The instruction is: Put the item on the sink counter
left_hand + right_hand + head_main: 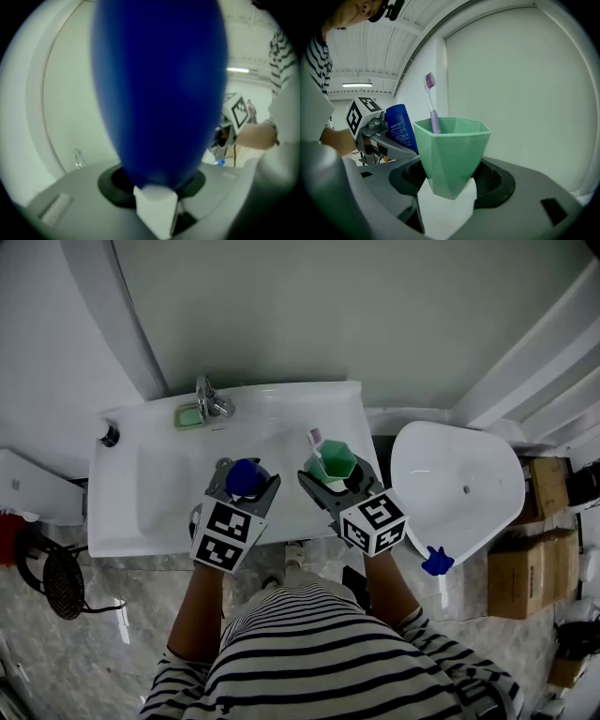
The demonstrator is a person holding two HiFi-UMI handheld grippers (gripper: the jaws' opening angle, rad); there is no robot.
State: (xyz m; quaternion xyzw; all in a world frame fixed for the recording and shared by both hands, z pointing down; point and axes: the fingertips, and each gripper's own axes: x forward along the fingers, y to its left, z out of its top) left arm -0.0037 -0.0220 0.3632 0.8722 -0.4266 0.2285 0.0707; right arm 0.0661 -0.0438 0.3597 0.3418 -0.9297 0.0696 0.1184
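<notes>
**Holding two items over the sink**

The left gripper (247,481) has its jaws closed on an upright blue tube (159,93) over the middle of the sink (141,498). The right gripper (333,476) clamps a green cup (452,154) holding a purple toothbrush (431,101), over the sink's right edge.

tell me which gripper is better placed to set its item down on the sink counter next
Left, probably. The left gripper holds the blue tube over the middle of the sink counter; the right gripper holds the green cup near the counter's right edge.
</notes>
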